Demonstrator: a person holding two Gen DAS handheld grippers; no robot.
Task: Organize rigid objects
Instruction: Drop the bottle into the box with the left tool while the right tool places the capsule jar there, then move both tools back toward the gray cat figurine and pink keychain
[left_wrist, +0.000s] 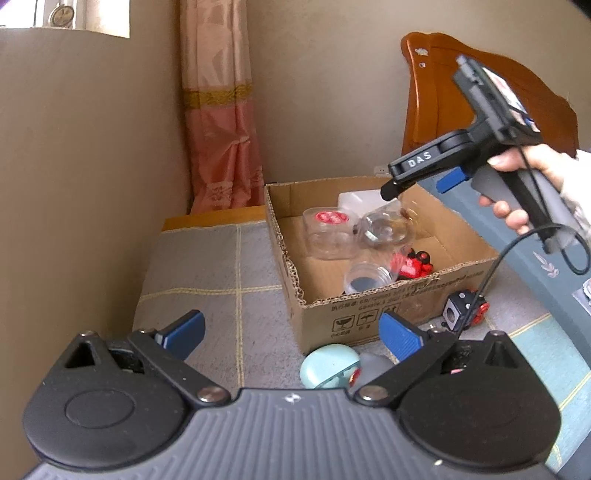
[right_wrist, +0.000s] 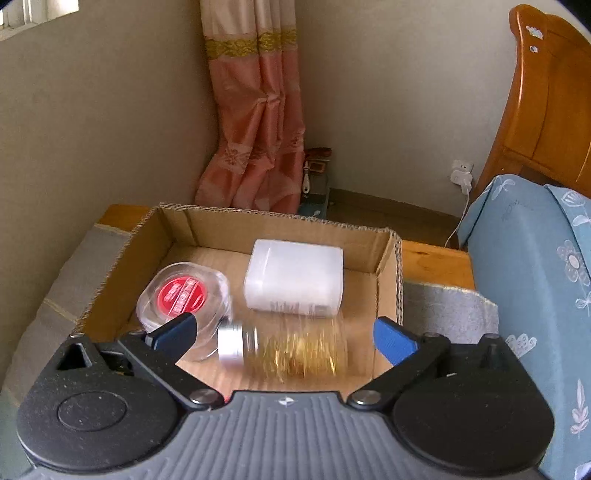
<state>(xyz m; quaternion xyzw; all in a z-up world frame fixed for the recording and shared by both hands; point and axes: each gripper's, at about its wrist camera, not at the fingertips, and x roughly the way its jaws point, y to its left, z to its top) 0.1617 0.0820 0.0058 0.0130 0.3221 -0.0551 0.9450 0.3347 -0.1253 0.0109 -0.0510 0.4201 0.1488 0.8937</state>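
Right wrist view: right gripper (right_wrist: 284, 334) above cardboard box (right_wrist: 280, 221), fingers (right_wrist: 393, 338) spread wide, gripping nothing. Below them, blurred clear jar (right_wrist: 291, 347) with silver cap and gold contents, inside the box. Farther in, red-lidded jar (right_wrist: 183, 295) left, white container (right_wrist: 295, 277) right. Left wrist view: left gripper (left_wrist: 291, 334) likewise wide apart, empty, over teal case (left_wrist: 328, 365) near the box on the bed (left_wrist: 207, 273).

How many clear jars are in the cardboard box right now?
3. The red-lid jar sits left in the cardboard box; the silver-lid jar, blurred, is beside it; the third jar lies against the near wall. That wall may hide more.
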